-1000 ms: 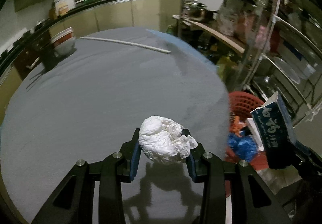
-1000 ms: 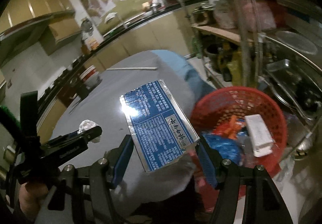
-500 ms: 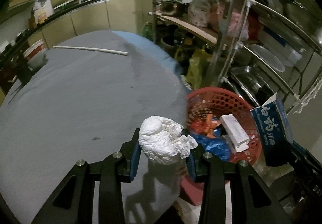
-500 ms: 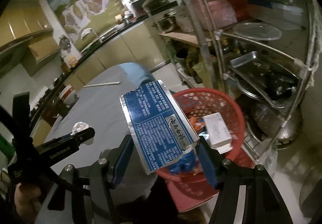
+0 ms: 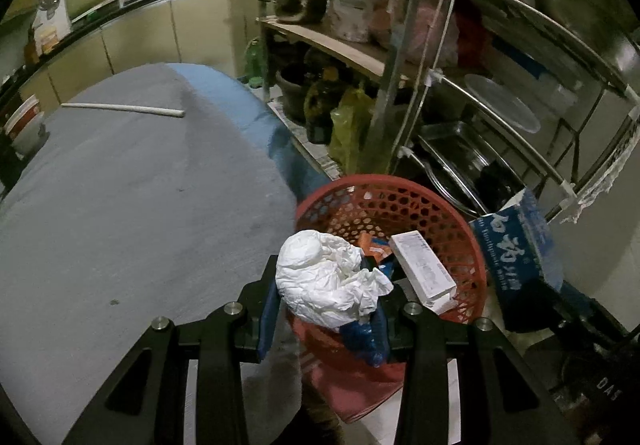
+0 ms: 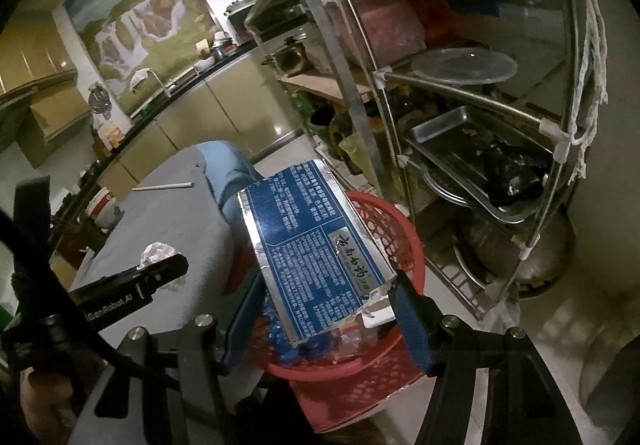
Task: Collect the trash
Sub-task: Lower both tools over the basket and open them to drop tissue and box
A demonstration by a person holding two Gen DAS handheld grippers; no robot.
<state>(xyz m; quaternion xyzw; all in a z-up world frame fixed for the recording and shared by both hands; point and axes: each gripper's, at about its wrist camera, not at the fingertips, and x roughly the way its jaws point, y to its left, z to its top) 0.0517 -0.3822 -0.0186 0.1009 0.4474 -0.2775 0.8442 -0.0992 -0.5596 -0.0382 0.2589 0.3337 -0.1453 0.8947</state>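
At lower centre, the left hand-held gripper (image 5: 324, 309) clenches a crumpled white paper wad (image 5: 330, 281) over the red basket (image 5: 384, 201), while the right hand-held gripper (image 6: 326, 309) grasps a blue foil packet (image 6: 312, 257) above it.

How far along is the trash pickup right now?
Done: a white box and blue wrappers already lie in the red mesh basket. In hand: left gripper grips crumpled white paper, right gripper a blue foil packet, both unreleased over it.
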